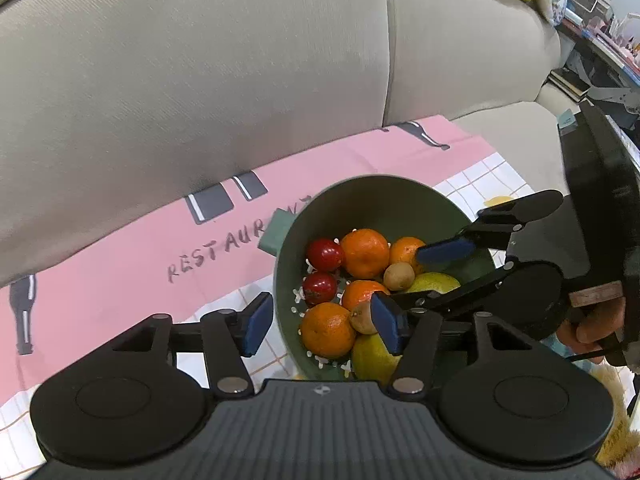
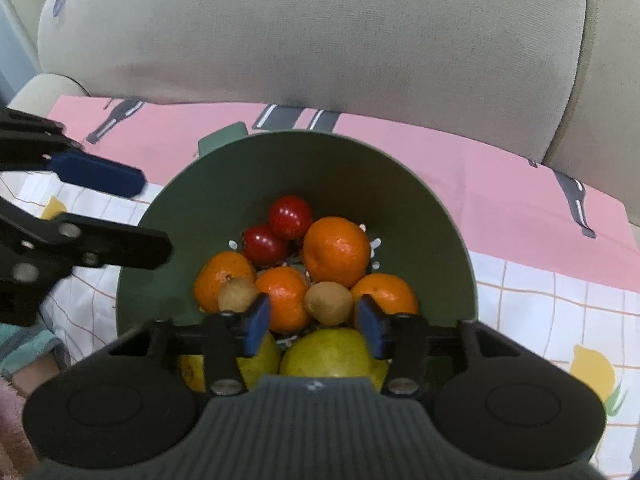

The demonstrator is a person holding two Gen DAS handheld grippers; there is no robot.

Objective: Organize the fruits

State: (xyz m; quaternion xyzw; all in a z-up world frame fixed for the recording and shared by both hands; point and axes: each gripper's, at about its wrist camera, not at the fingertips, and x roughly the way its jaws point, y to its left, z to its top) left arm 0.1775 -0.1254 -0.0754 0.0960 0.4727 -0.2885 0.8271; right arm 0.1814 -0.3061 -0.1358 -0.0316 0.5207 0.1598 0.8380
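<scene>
Both tools look to be at the point of letting go and backing off, so the best course is to lift each one straight up and clear of the pile, keeping the pads from nudging the loose round fruit. The green bowl [image 2: 420, 208] sits on the patterned cloth [image 2: 520, 184] in front of the sofa [image 2: 320, 40], holding mandarins [image 2: 336, 250], two red fruits [image 2: 290, 216], two small brown fruits [image 2: 329, 303] and pears [image 2: 328, 354]. The right tool [image 2: 314, 326] hangs open and empty over the bowl's near edge, just above the pears and one brown fruit. The left tool [image 1: 324, 322] is open and empty too, one finger outside the bowl's rim, the other above the fruit
</scene>
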